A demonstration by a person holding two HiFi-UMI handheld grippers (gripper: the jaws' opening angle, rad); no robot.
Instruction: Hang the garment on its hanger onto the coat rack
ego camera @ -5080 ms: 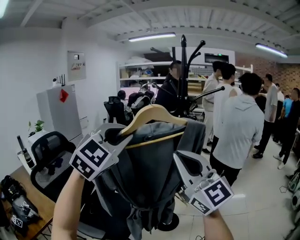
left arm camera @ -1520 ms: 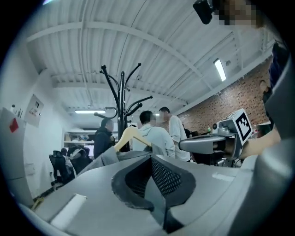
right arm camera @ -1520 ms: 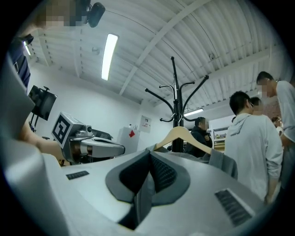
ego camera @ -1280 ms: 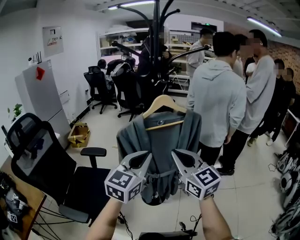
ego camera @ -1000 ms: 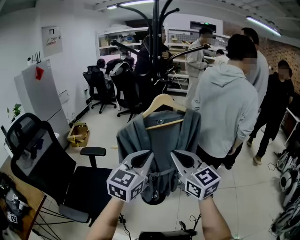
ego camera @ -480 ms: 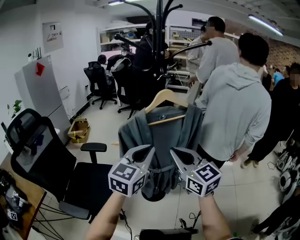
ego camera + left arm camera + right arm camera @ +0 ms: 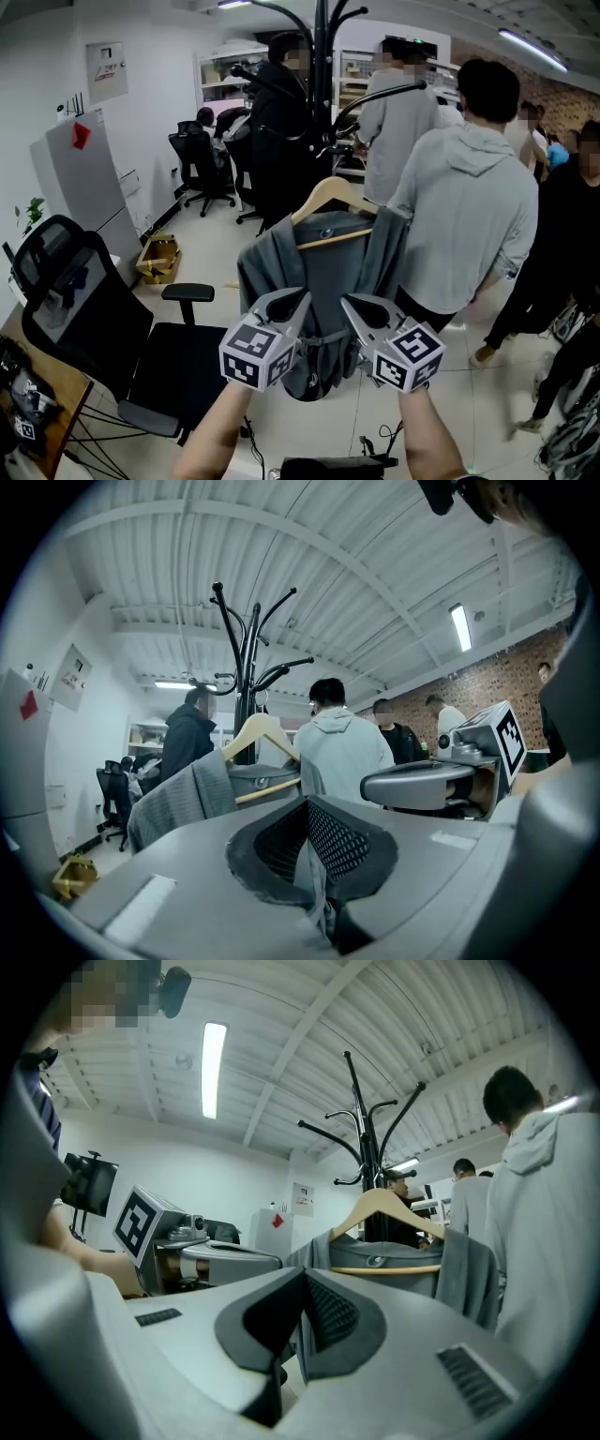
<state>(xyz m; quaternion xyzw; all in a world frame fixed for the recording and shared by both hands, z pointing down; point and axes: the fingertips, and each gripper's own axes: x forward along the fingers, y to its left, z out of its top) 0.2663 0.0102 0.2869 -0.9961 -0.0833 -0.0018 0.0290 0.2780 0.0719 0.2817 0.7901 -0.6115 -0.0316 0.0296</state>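
A grey garment hangs on a wooden hanger in front of the black coat rack. The hanger's hook is lost against the dark pole. Below it, my left gripper is shut on a fold of the garment's lower cloth. My right gripper is shut on the cloth beside it. In the left gripper view, grey cloth is pinched between the pads of the left gripper, with the hanger and rack beyond. The right gripper view shows the right gripper, the hanger and the garment.
Several people stand close by: one in a grey hoodie at the right, one in black behind the rack. A black office chair stands at the left, with a desk corner below it. A cardboard box lies on the floor.
Since the oldest frame both grippers have gone from the hanger's shoulders down to the garment's lower part. In the last second they and the garment kept still, while the people at the right shifted.
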